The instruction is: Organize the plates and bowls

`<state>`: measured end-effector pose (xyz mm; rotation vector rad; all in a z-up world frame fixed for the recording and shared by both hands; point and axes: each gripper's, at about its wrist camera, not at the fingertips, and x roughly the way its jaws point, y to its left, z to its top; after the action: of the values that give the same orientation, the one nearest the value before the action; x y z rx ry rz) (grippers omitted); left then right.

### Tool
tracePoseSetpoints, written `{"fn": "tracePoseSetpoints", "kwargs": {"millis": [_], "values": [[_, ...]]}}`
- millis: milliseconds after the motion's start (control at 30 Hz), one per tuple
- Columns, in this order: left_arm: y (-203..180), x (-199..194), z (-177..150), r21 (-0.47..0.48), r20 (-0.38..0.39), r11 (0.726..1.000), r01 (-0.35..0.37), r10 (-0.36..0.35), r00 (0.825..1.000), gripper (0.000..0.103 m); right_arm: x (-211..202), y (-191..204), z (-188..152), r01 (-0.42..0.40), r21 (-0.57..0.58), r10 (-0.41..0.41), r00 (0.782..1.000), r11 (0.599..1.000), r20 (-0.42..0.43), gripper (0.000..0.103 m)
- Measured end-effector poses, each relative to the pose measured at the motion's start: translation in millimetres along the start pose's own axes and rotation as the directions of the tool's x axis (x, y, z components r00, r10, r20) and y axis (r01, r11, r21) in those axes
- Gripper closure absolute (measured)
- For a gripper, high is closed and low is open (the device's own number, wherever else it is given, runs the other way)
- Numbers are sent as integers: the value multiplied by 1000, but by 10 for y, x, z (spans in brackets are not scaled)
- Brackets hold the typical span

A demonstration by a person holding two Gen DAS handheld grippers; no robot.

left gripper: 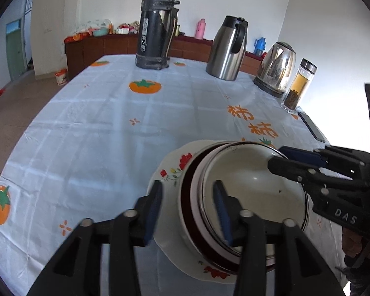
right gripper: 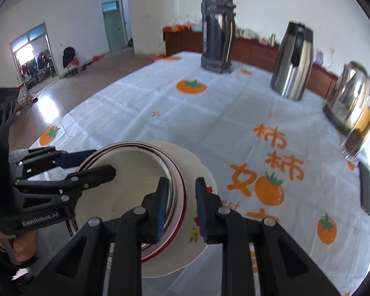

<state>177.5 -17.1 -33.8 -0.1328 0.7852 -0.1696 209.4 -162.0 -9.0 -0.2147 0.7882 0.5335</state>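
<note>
- Three dishes nested into one dish stack (left gripper: 209,172) near the front edge of the table: floral plate (left gripper: 170,170) at the bottom, red-rimmed dish (left gripper: 188,187) in it, metal-rimmed enamel bowl (left gripper: 249,182) on top.
- Left tongs (left gripper: 188,212) open, straddling the near-left side of the stack: outer pad by the edge of the plate, inner pad inside the bowl, the rims in the gap and no squeeze visible.
- Right tongs (right gripper: 181,207) closed on the opposite side of the stack, one pad inside the metal rim, the other over the plate's broad lip, with the rims pinched between them.
- Seen tilted in both wrist views; cannot tell whether fully down on the cloth or slightly raised.
- Part of a hand (right gripper: 19,246) on the left tongs' grip, low at the picture's left edge.
- Underneath, a white tablecloth (left gripper: 98,128) printed with orange persimmons and orange characters.
- Well apart from the stack, along the far and right sides of the table: tall black flask (left gripper: 155,32), steel jug (left gripper: 228,49), electric kettle (left gripper: 276,69), glass bottle (left gripper: 299,86) of amber liquid, all upright, then a dark phone (left gripper: 310,125) lying flat by the table edge.
- Behind the table, a low brown cabinet (left gripper: 98,46) against the wall with clutter on top.
</note>
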Motion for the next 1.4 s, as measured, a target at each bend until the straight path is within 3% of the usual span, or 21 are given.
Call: {"fn": "tracePoseSetpoints", "kwargs": {"millis": [100, 267, 533, 700, 867, 1000, 1267, 1400], "values": [[5, -84, -17, 1, 43, 1000, -19, 19, 999, 35, -102, -1, -70, 22, 13, -22, 998, 1000, 62, 72], [-17, -191, -34, 3, 83, 999, -39, 39, 996, 34, -310, -11, -156, 29, 43, -35, 985, 999, 170, 47], [-97, -434, -93, 15, 186, 996, -91, 86, 979, 31, -434, 29, -249, 69, 36, -76, 945, 997, 319, 29], [-104, -521, -130, 1, 248, 993, -120, 116, 962, 29, -445, 43, -313, 90, 33, -96, 917, 995, 388, 29], [-159, -482, -133, 5, 253, 989, -145, 139, 957, 29, -503, 31, -358, 117, 31, -118, 881, 993, 458, 23], [-205, -461, -139, 8, 258, 988, -155, 147, 955, 29, -538, -41, -369, 120, 61, -135, 876, 991, 464, 23], [-240, -477, -125, 4, 271, 986, -166, 158, 949, 29, -677, -93, -421, 168, 99, -195, 835, 981, 515, 19], [-257, -488, -125, 5, 273, 986, -166, 158, 949, 29, -688, -93, -416, 161, 98, -189, 833, 982, 520, 19]]}}
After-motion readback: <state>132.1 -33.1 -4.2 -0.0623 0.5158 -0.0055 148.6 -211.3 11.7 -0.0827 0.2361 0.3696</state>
